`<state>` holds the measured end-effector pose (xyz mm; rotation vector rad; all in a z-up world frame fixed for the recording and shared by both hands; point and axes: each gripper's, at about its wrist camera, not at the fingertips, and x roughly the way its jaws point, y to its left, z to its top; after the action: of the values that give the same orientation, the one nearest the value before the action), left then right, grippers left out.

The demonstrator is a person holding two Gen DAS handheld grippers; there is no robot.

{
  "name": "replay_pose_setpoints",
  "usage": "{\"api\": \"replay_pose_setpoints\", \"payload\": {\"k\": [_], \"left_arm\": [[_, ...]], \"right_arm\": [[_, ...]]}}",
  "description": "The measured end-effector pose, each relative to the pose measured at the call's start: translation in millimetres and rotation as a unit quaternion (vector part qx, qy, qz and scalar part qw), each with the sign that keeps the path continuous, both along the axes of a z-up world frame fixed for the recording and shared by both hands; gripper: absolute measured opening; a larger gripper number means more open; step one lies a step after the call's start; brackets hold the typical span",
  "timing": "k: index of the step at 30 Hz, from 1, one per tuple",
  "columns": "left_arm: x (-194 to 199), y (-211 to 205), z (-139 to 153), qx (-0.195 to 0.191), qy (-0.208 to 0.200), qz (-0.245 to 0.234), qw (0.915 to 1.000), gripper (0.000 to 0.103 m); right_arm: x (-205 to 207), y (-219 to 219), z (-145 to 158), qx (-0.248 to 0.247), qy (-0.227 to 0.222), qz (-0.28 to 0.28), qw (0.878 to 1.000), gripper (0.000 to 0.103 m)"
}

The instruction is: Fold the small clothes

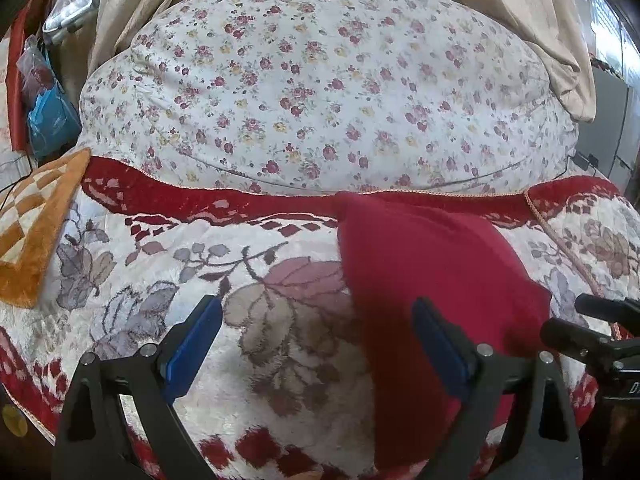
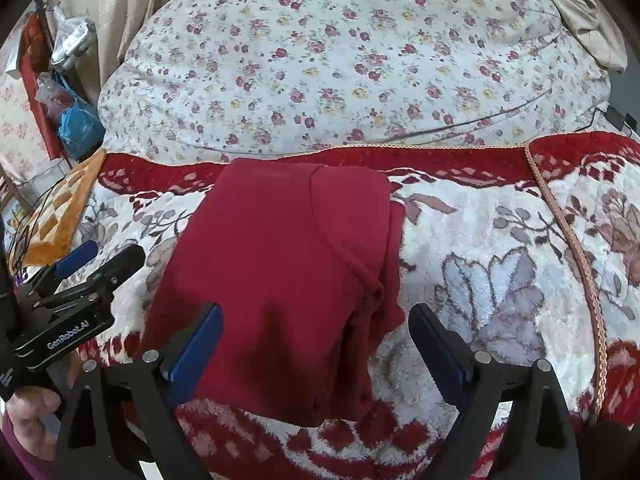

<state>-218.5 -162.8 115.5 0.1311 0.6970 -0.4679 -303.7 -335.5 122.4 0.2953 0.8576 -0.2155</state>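
Garment: red top [image 2: 280, 280] lies folded on my plush floral blanket [image 2: 500, 240], one edge doubled over, so its fold looks complete.
Right gripper [image 2: 316, 344]: jaws spread wide above the near hem, gripping nothing.
Left gripper [image 1: 316, 340]: jaws also wide, empty, straddling the garment's left edge.
Surface: soft pile; cloth should stay where it is laid.
Room: rose-print quilt [image 1: 320, 92] behind, beige curtains [image 1: 132, 4], checked orange cushion [image 1: 36, 224] at left.

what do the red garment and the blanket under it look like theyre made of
Red garment: looks like a soft matte knit, perhaps cotton jersey or fleece; no sheen, gentle folds, a stitched seam. Blanket: seemingly plush synthetic pile; fuzzy fibres show, with a floral pattern and braided cord edging.
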Motion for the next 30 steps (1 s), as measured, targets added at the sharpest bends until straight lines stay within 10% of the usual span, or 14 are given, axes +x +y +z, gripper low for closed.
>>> {"api": "replay_pose_setpoints", "payload": {"k": [30], "left_arm": [[0.4,-9.8,-4.5,0.009,0.004,-0.006,0.9999,0.094]], "right_arm": [[5.4,-2.4,-11.2,0.009,0.013,-0.006,1.000,0.098]]}}
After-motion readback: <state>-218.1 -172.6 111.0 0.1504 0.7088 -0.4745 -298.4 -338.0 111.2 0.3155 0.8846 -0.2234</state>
